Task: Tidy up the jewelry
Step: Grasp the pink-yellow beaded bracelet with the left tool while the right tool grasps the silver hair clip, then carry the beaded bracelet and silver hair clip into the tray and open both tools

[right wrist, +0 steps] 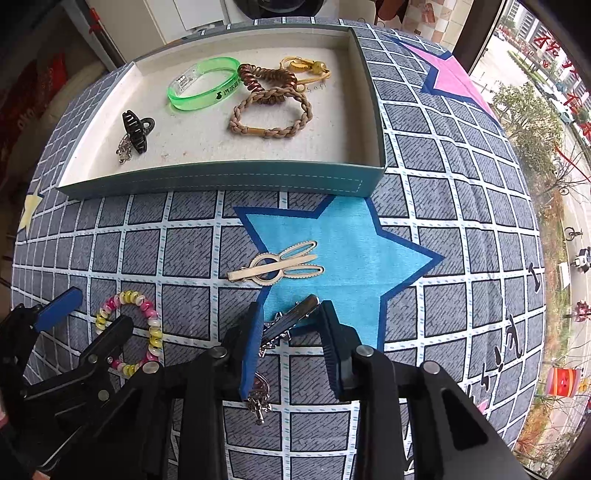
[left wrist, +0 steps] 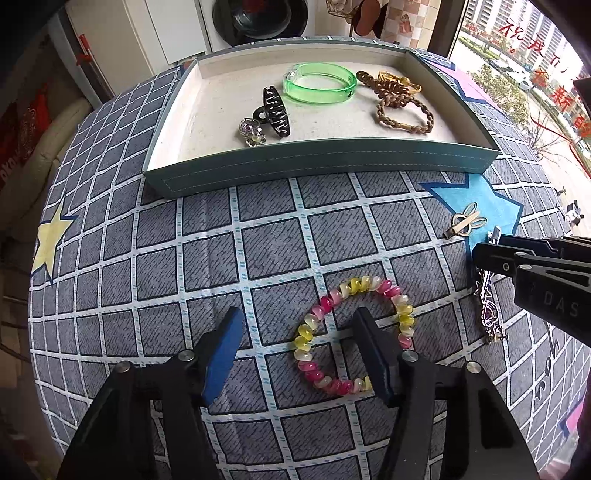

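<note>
A teal tray [left wrist: 317,166] [right wrist: 221,182] holds a green bangle [left wrist: 319,83] [right wrist: 203,84], a black claw clip [left wrist: 275,112] [right wrist: 135,131], a small charm [left wrist: 251,133], braided and coiled hair ties [left wrist: 402,107] [right wrist: 269,107]. On the cloth lie a pink-yellow bead bracelet [left wrist: 354,332] [right wrist: 129,332], a gold rabbit hair clip [left wrist: 467,221] [right wrist: 277,264] and a silver chain clip [left wrist: 489,314] [right wrist: 291,317]. My left gripper [left wrist: 299,325] is open, its right finger inside the bracelet ring. My right gripper [right wrist: 291,315] is open around the silver chain clip.
The table wears a grey grid cloth with a blue star [right wrist: 340,251], a yellow star [left wrist: 51,240] and a pink star [right wrist: 454,79]. A window [right wrist: 546,147] is on the right; cabinets and a washing machine [left wrist: 258,18] stand behind.
</note>
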A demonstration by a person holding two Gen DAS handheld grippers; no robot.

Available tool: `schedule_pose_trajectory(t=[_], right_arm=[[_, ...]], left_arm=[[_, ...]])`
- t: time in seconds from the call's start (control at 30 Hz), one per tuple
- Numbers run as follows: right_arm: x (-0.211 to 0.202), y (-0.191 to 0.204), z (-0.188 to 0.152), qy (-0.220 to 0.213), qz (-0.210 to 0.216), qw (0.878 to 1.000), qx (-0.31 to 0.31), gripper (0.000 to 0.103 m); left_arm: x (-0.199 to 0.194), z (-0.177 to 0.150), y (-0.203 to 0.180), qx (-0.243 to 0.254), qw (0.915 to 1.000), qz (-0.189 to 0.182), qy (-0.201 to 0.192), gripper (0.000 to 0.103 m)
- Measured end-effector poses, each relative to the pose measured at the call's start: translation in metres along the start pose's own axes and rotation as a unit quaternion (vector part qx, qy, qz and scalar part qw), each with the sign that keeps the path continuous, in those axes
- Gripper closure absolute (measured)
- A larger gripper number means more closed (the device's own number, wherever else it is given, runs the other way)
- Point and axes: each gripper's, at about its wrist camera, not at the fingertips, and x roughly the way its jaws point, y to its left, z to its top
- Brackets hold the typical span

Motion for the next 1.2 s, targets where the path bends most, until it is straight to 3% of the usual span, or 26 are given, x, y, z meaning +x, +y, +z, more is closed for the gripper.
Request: schedule_pose_trajectory(t=[0.07,0.13,0.17,0.2,0.27,0.53,0.83,1.2], right_arm=[[0.001,0.002,-0.001,-0.001,0.002,1.000,-0.001,0.079],[-0.001,-0.001,-0.003,-0.003,0.005,1.000,-0.003,0.083],[-0.004,-0.008,-0.008,-0.005,0.009,1.000,-0.002,0.090],[-0.005,-0.011,-0.010,-0.005,0.012,1.000,0.000,0.091],[-0.009,-0.024,-0.015,-0.007,0.022,1.000,0.004,0.091],[-0.020,-0.052,-0.012,-0.020,0.070,0.997,0.024,0.091],[-0.046,-0.077,-0.009,-0.030,0.109,0.993,0.041,0.091],[-0.078,-0.071,0.008,-0.054,0.135,0.988,0.047,0.091]], left_arm=[[0.000,0.003,-0.006,0.007,1.0000,-0.001,0.000,0.040],[0.000,0.005,-0.011,0.008,0.9999,-0.012,0.000,0.062],[0.000,0.006,-0.014,0.011,0.9999,-0.010,0.000,0.066],[0.000,0.007,-0.016,0.014,0.9998,-0.011,0.000,0.077],[0.000,0.009,-0.020,0.017,0.9997,-0.017,0.000,0.082],[-0.012,0.006,0.001,-0.032,0.9974,-0.063,-0.010,0.082],[-0.041,0.013,0.019,-0.050,0.9949,-0.078,-0.040,0.082],[-0.077,0.036,0.025,-0.052,0.9917,-0.083,-0.084,0.082]])
